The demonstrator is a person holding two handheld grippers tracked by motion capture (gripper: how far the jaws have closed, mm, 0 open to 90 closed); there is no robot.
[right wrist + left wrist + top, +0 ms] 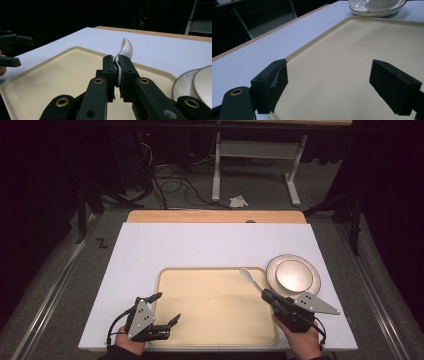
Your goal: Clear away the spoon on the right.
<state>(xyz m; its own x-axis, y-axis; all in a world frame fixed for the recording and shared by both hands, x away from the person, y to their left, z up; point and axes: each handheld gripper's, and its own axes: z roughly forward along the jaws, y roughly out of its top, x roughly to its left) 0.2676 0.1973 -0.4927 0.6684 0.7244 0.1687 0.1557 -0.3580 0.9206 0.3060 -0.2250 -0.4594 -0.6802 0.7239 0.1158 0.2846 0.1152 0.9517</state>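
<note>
A cream tray [200,320] lies on the white table, near its front edge. My right gripper [267,296] is shut on the handle of a white spoon [250,277], over the tray's right side. In the right gripper view the spoon [126,47] stands up from between the closed jaws, bowl uppermost. A white plate [311,270] with a bowl [293,274] on it sits just right of the tray. My left gripper [167,309] is open over the tray's front left corner, with nothing between its fingers [273,81].
The table's wooden back edge [215,216] runs along the far side. Beyond it, on the floor, stand a white frame [255,165] and loose cables [170,185]. The tray [352,62] is bare inside, and white tabletop [200,245] stretches behind it.
</note>
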